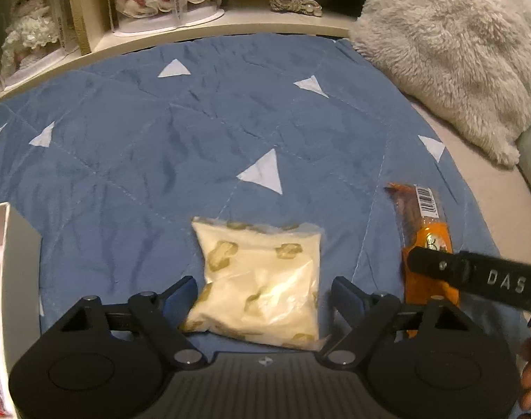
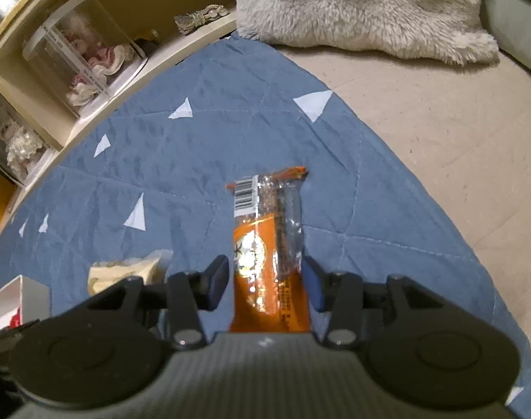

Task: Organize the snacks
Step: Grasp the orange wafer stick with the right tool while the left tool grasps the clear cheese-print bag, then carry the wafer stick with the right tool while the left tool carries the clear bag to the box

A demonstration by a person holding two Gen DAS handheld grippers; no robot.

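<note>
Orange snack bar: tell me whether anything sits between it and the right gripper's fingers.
Nothing visible does. The orange snack bar lies flat on the blue quilt, already between the open fingers of the right gripper. The cream snack bag sits off to its left, clear of the fingers.

Blue quilt [image 1: 160, 146] with pale triangles covers the bed. Grey fluffy pillow [image 1: 450, 45] at the quilt's far right corner. Cream shelf [image 1: 202, 26] along its far edge holds clear display cases [image 2: 73, 52] with frilly dolls.
</note>
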